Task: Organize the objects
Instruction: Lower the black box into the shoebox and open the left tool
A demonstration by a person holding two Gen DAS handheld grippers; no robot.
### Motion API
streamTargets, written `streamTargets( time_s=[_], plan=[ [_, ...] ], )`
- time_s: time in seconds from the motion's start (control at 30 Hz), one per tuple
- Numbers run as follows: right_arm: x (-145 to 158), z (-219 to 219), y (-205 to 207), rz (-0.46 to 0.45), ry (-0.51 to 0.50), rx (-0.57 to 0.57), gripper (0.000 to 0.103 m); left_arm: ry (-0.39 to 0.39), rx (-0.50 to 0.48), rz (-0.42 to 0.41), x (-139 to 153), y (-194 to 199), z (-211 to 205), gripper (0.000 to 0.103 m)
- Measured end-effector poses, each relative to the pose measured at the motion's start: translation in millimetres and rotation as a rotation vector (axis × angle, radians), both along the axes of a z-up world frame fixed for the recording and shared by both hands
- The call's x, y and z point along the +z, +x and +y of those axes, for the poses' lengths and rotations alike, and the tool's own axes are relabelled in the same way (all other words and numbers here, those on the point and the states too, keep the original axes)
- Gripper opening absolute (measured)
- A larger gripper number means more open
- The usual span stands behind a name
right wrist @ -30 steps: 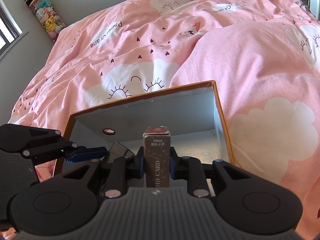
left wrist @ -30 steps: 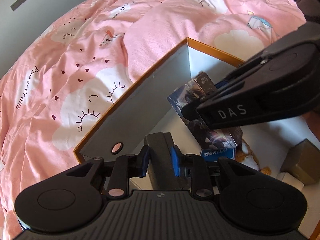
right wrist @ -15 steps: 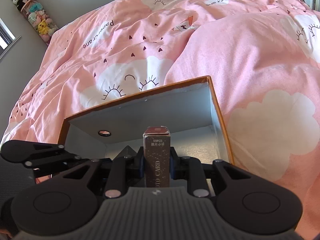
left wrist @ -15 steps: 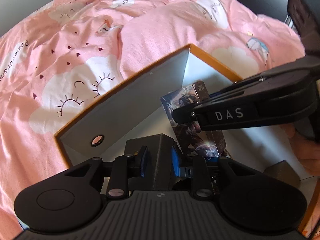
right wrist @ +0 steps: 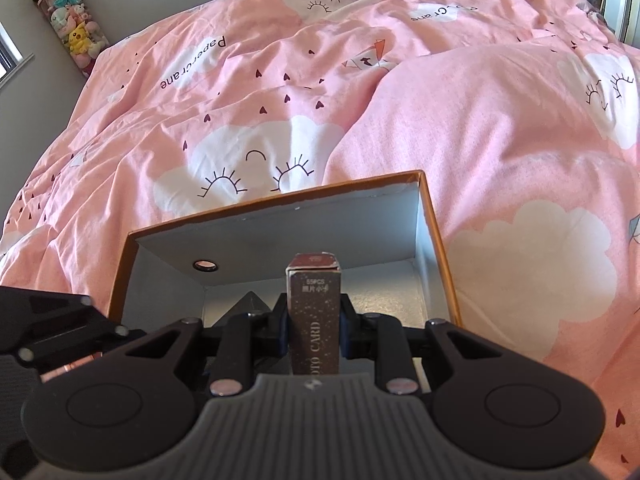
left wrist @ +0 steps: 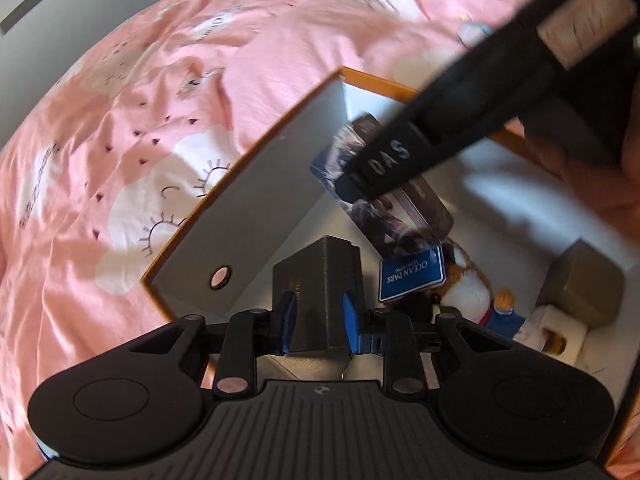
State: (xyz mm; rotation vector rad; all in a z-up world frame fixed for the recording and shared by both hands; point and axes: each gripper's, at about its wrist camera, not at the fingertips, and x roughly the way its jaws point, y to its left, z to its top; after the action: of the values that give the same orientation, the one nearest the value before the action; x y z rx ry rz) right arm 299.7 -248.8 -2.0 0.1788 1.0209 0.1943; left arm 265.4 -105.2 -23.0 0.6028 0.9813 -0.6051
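Biggest change first: in your left wrist view the box (left wrist: pixel 256 200) sits lower and turned vs a sec ago, and the right gripper (left wrist: pixel 384 164) now cuts steeply across the top right instead of lying near level. In the right wrist view the box (right wrist: pixel 280 216) has barely shifted — so your right side holds position while the left has re-angled a bit. Neither load is down yet; judging by this, both items are mid-placement over the box.

Poses: both grippers point down into the box on the pink duvet (left wrist: pixel 120 128). Left gripper (left wrist: pixel 318 322) is clamped on a dark carton (left wrist: pixel 320 276), blue pads tight on its sides, near the left wall w/ the round hole. Right gripper (right wrist: pixel 314 328) is clamped on the card pack (right wrist: pixel 314 312), upright, above the box floor.

Smaller stuff already inside, per the left view: a picture box (left wrist: pixel 400 216) leaning, a blue tag (left wrist: pixel 412 276), a plush toy (left wrist: pixel 468 280), an olive carton (left wrist: pixel 584 288) at the right — you've got free floor by the left wall for the dark carton.
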Motion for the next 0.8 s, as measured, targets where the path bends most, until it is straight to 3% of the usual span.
streamTargets(
  time_s=[0.23,0.3,0.43,0.6,0.8],
  plan=[
    [0,-4,-2,-0.001,-0.005,0.01,0.024,0.219,-0.108,-0.066,-30,-1,-19,0.034],
    [-1,-5,-1,-0.004,0.001,0.01,0.024,0.244,-0.122,-0.076,-33,-2,-17,0.034],
    [-7,-8,6,-0.002,0.045,-0.001,0.024,0.145,-0.073,-0.056,-20,1,-2,0.034],
    [-19,6,18,0.006,0.013,0.015,0.024,-0.018,0.092,-0.094,8,7,31,0.034],
    [-35,18,23,0.081,0.034,0.003,0.024,-0.198,0.305,-0.118,32,3,76,0.034]
  ],
)
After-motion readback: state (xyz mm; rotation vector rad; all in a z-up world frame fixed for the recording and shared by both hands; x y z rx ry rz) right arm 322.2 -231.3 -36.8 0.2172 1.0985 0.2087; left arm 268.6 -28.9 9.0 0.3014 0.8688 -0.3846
